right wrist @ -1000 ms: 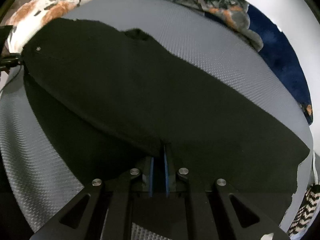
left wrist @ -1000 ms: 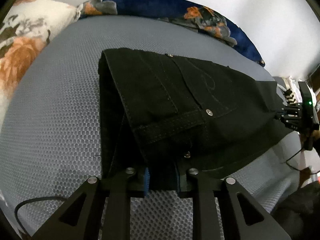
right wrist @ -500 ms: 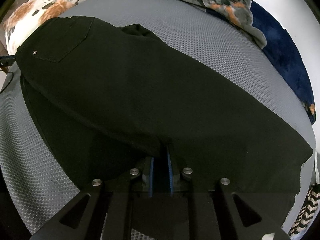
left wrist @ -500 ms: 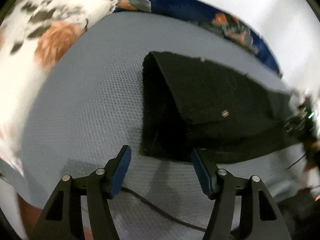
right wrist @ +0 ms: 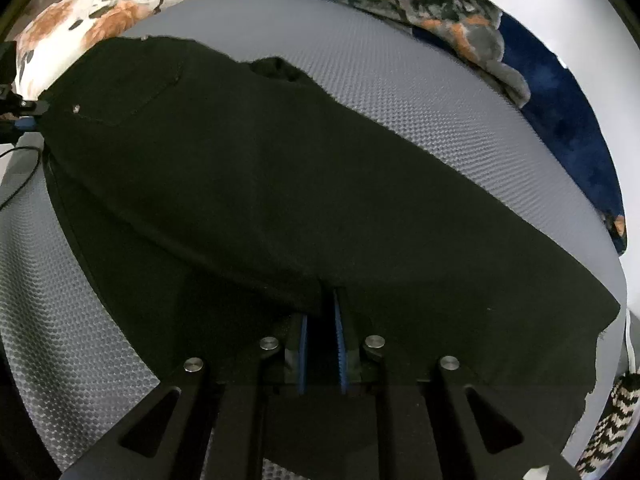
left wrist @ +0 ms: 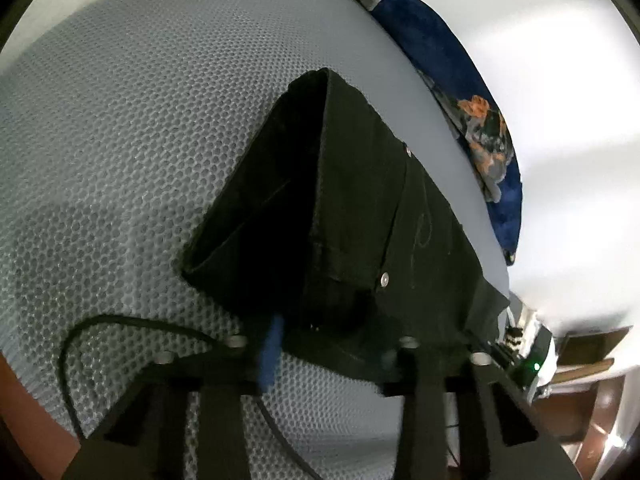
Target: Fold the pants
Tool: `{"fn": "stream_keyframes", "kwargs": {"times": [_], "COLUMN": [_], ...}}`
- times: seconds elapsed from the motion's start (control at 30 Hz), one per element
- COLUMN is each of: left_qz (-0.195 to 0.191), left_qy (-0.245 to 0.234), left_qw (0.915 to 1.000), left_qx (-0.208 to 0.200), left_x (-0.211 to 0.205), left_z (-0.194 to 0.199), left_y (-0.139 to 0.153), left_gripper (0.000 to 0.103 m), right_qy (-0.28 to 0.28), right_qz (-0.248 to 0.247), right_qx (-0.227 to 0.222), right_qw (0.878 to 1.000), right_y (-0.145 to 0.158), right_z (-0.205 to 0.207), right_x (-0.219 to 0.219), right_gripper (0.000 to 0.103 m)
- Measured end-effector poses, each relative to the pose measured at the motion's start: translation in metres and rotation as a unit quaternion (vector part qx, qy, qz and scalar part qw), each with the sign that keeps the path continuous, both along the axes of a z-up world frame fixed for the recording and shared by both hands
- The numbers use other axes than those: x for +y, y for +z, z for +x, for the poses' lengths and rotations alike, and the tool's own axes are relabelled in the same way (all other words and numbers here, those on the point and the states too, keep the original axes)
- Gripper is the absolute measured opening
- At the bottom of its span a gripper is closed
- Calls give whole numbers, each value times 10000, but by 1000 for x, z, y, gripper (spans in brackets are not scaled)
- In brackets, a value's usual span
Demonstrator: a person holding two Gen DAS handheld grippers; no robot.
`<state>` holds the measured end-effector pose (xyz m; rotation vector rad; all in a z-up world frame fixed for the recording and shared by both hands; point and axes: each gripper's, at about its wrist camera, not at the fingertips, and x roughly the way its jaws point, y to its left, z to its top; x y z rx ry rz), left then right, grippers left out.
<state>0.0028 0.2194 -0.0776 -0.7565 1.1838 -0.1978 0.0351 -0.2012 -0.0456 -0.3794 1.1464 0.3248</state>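
On the grey mesh mattress (right wrist: 420,92), black pants (right wrist: 256,184) lie stretched between my two grippers.

My right gripper (right wrist: 321,320) is clamped on a fold of pant leg. My left gripper (left wrist: 340,344) is closing with the waist end of the pants (left wrist: 360,208) between its fingers, but I cannot tell if the pads press yet. Beyond lie a blue floral blanket (right wrist: 552,92) and a white floral pillow (right wrist: 100,12).
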Motion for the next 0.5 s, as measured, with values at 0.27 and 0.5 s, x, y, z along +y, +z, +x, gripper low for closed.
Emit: {"fn": "stream_keyframes", "kwargs": {"times": [0.27,0.5], "left_qz": [718,1768], "left_qy": [-593,-1306], "left_qw": [9945,9749], "left_qx": [-488,-353], "left_x": [-9,-16], "left_z": [14,17], "left_y": [36,23], "left_gripper": [24,24], "right_qy": [33,308], "right_qz": [236,166], "right_qx": [-150,351], "right_qw": [9996,9988], "right_y": [38,11], "right_z": [-27,-61], "right_x": [3,25], "right_gripper": [9,9]}}
